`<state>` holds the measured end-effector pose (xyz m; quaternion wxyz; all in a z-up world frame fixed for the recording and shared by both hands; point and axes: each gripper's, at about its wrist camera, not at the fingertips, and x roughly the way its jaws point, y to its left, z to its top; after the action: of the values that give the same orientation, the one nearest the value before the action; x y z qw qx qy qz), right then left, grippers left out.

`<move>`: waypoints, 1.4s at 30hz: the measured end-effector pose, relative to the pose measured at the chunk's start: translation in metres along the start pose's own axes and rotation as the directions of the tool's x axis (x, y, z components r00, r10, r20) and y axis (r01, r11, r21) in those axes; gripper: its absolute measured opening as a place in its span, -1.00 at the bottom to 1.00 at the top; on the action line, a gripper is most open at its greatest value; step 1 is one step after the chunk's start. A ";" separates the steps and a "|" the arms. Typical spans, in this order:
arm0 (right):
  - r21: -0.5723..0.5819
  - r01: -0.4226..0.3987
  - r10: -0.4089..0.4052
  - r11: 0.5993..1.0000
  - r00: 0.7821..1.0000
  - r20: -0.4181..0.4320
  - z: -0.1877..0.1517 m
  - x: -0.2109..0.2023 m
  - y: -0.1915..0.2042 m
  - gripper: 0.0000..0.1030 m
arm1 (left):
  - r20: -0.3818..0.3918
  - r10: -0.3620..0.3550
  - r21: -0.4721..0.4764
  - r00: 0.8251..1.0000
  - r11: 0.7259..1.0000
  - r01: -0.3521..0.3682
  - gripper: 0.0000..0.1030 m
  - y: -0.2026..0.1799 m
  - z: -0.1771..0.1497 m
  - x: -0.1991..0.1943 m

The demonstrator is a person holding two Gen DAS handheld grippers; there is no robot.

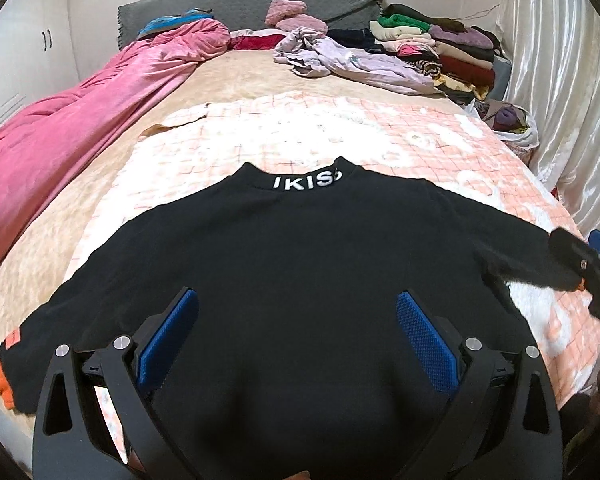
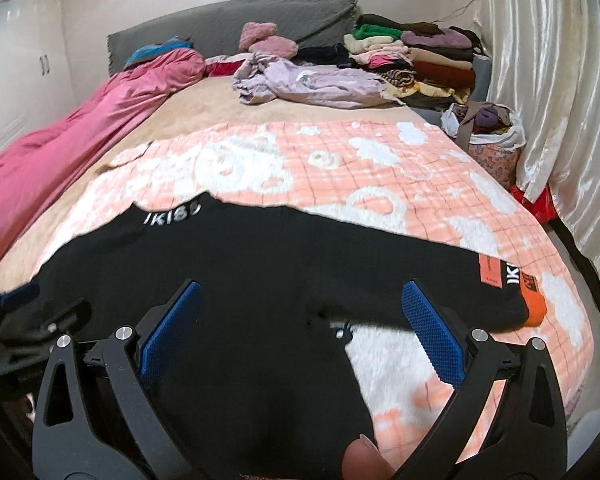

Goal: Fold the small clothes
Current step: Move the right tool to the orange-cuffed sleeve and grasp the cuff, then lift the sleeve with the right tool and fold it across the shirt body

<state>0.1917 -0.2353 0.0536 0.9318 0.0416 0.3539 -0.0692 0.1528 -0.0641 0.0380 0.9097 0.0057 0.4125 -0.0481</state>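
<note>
On the bed, near its foot | black top flat on peach blanket, collar toward headboard | left gripper spread over top | right gripper spread, empty

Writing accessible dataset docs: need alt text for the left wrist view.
A black top lies spread flat, collar away from the camera, on a pink checked blanket on a bed, with the open left gripper over its lower half. Stacked folded clothes sit near the headboard.
</note>
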 end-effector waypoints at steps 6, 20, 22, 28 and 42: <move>0.064 0.029 -0.030 0.998 0.999 0.013 0.019 0.013 -0.012 0.84 | 0.001 -0.025 -0.001 1.000 1.000 0.025 0.92 -0.008 0.017 0.014; 0.185 0.116 -0.114 0.976 0.993 -0.024 0.017 0.055 -0.076 0.83 | -0.048 -0.057 0.039 0.997 0.998 0.058 0.92 -0.039 0.029 0.055; 0.204 0.126 -0.123 0.971 0.992 -0.026 0.015 0.057 -0.085 0.83 | -0.058 -0.060 0.044 0.997 0.997 0.062 0.92 -0.045 0.029 0.062; 0.254 0.200 -0.196 0.946 0.980 -0.039 0.009 0.067 -0.124 0.84 | -0.081 -0.081 0.060 0.993 0.994 0.086 0.92 -0.065 0.030 0.081; 0.480 0.398 -0.374 0.782 0.915 -0.149 -0.023 0.070 -0.255 0.84 | -0.105 -0.121 0.185 0.987 0.973 0.139 0.92 -0.122 0.015 0.111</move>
<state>0.1880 -0.4910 -0.0179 0.8461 0.2102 0.3458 -0.3469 0.2255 -0.1952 -0.0317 0.8796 0.0683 0.4474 -0.1467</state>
